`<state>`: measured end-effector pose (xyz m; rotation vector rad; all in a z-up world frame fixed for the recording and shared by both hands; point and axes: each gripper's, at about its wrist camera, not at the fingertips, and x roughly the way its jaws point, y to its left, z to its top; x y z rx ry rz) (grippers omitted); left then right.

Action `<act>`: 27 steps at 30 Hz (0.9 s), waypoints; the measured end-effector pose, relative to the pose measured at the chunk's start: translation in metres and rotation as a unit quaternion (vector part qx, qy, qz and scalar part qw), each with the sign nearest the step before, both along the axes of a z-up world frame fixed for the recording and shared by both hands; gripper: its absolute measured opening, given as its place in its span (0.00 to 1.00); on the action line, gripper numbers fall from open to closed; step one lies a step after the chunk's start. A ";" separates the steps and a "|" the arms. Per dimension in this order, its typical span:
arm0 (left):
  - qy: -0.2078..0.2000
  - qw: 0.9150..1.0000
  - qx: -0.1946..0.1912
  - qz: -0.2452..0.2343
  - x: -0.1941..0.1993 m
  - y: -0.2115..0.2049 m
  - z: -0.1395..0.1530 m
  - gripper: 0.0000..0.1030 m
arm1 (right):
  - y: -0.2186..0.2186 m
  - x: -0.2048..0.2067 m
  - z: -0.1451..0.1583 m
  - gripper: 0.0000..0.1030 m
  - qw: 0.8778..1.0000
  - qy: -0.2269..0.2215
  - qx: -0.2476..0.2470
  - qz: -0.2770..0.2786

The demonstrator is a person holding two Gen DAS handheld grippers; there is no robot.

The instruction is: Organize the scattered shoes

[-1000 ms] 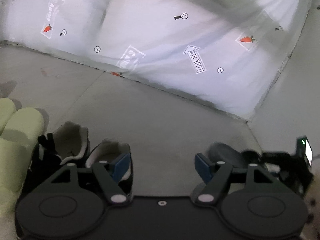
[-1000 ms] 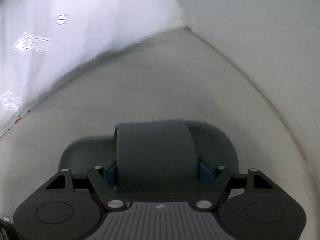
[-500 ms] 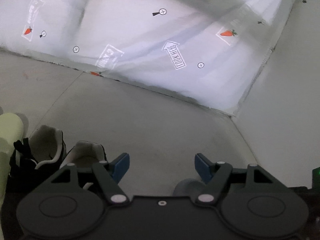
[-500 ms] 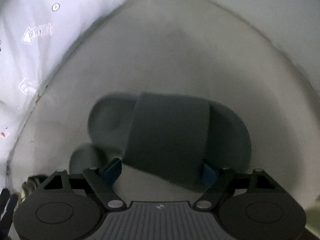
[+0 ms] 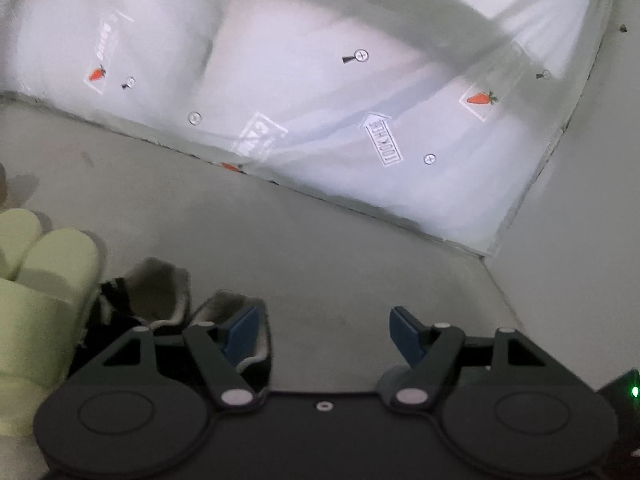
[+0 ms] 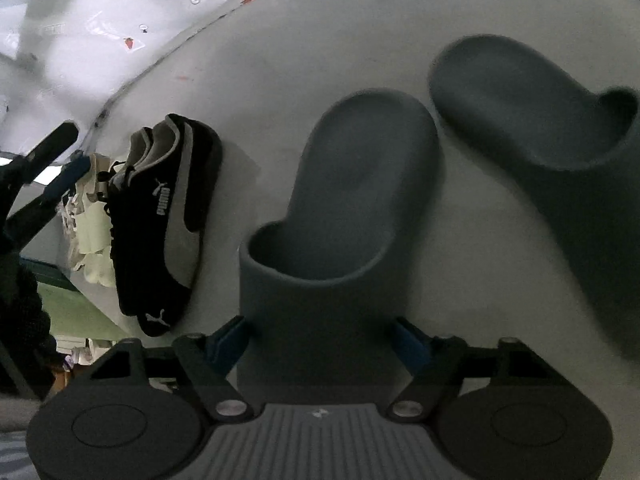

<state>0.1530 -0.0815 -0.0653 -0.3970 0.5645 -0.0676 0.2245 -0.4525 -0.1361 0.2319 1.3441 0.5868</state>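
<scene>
Right gripper [image 6: 320, 340]: jaws are set against either side of the strap of a grey slide sandal [image 6: 340, 208], which is held between the blue pads; its heel is pointed away from the camera. A second grey sandal [image 6: 532, 120] is seen just beside it to the right, on the pale floor [image 6: 280, 60]. Further left, a black and grey sneaker [image 6: 168, 220] is laid on the floor, well apart from the sandals.

Left gripper [image 5: 324, 328]: jaws are spread wide, nothing held. A pair of dark sneakers [image 5: 168, 300] is seen just behind the left finger, beside pale green shoes [image 5: 40, 280]. Beyond, a printed plastic sheet [image 5: 320, 80] is hung along the wall.
</scene>
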 end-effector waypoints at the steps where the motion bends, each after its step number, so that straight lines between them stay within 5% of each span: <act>1: 0.002 1.000 -0.002 0.005 -0.002 0.003 -0.001 0.71 | 0.003 0.003 0.001 0.76 1.000 -0.003 0.000 0.014; 10: 0.005 0.999 -0.017 0.027 -0.016 0.018 0.000 0.71 | 0.071 0.034 0.006 0.75 0.985 -0.069 -0.020 0.155; 19: 0.000 0.999 -0.012 0.036 -0.018 0.018 0.002 0.71 | 0.135 0.032 0.002 0.76 0.976 -0.078 -0.015 0.205; 24: 0.000 0.999 -0.024 0.046 -0.014 0.021 0.001 0.71 | 0.132 0.024 0.004 0.77 0.975 -0.091 0.004 0.204; 27: -0.006 0.999 -0.020 0.043 -0.012 0.020 0.004 0.72 | 0.089 0.029 0.028 0.77 0.981 -0.142 0.006 0.129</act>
